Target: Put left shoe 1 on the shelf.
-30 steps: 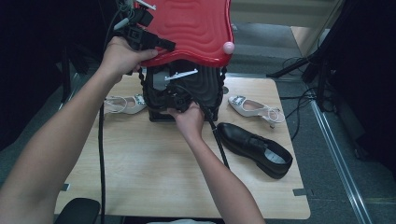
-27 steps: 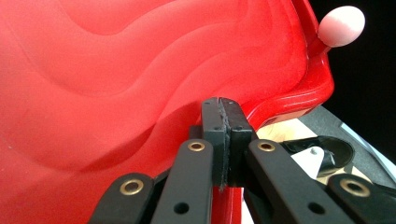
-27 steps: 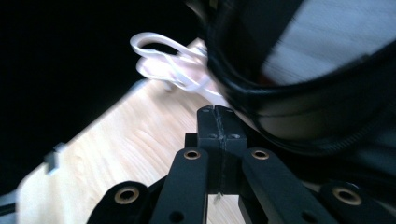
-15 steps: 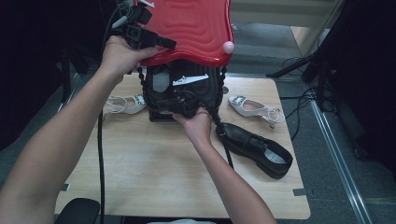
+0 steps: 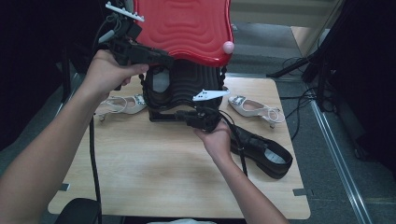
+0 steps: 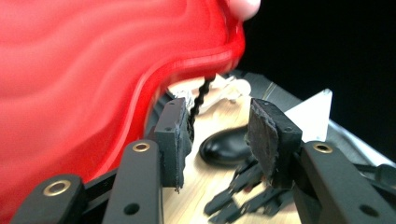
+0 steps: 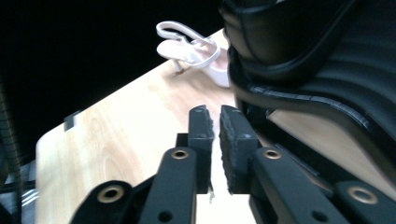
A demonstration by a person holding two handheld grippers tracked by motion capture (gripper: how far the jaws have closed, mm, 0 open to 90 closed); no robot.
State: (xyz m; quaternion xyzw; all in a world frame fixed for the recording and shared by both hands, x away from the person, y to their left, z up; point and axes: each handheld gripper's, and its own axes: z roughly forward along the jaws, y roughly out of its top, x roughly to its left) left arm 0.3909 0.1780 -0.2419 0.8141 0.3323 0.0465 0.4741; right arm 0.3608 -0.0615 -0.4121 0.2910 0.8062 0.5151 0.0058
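A pale wooden table point(image 5: 154, 177) with a smooth grain carried everything. At its far edge stood a black ribbed case point(image 5: 187, 91), its body ridged in soft horizontal bands, with a glossy red lid point(image 5: 187, 28) moulded in rippling waves raised above it and a small pink knob point(image 5: 228, 47) at the lid's corner. A twisted black cord point(image 6: 201, 95) hung from the lid's rim.

The left hand-held gripper point(image 5: 154, 57) was at the lid's lower left edge; its jaws had just been opening and stood spread, the foam pads point(image 6: 175, 140) beside the red rim but not pressing it. The right hand-held gripper point(image 5: 184, 115) was low at the case's front base, jaws nearly pressed together with a thin slit between them and nothing in it.

Right of the case lay a shiny black leather shoe point(image 5: 264, 151), partly behind the right wrist. A white strappy heeled sandal point(image 5: 254, 107) lay beyond it, and a second white sandal point(image 5: 119, 105) lay left of the case.
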